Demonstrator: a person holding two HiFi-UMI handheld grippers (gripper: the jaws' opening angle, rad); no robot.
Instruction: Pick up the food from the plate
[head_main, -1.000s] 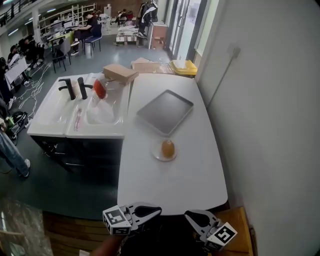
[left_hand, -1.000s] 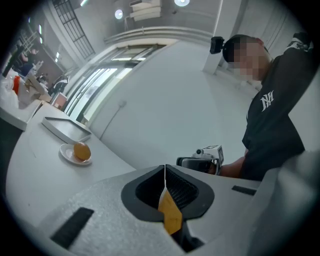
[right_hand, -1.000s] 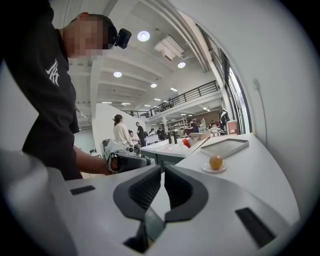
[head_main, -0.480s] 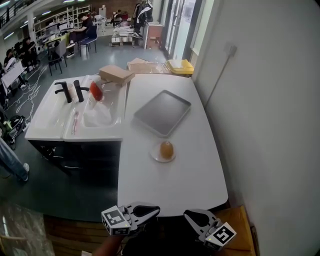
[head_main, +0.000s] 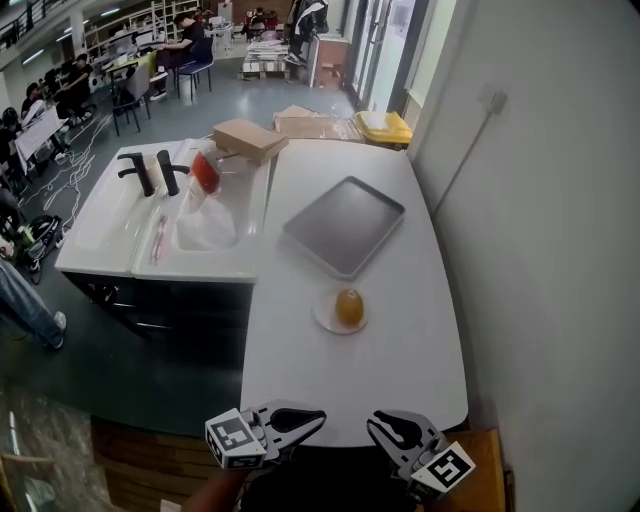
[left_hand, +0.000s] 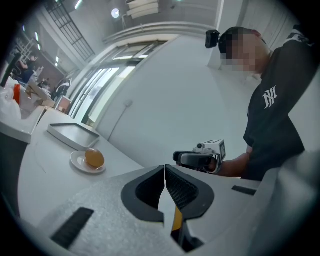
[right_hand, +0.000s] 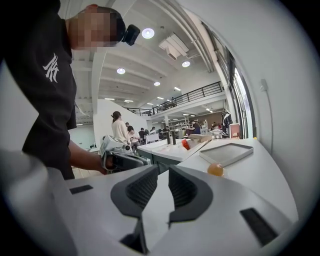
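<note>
Left claw (head_main: 315, 420) is pinched closed on nothing, right claw (head_main: 375, 425) parted just a crack, empty too, both just off the near edge of the white rounded table (head_main: 400, 380). Mid-table: flat grey metal tray (head_main: 344, 226), small white plate (head_main: 325, 318), orange-brown egg-shaped food (head_main: 349, 306) on it.

Golden-brown food (head_main: 349, 306) on a white plate (head_main: 325, 319), set against a white worktop (head_main: 350, 390) and a grey tray (head_main: 345, 226). The white sink (head_main: 110, 225) has black taps (head_main: 135, 172) and a red object (head_main: 203, 175). Beyond are a tan cardboard box (head_main: 248, 140) and a yellow container (head_main: 385, 127).
</note>
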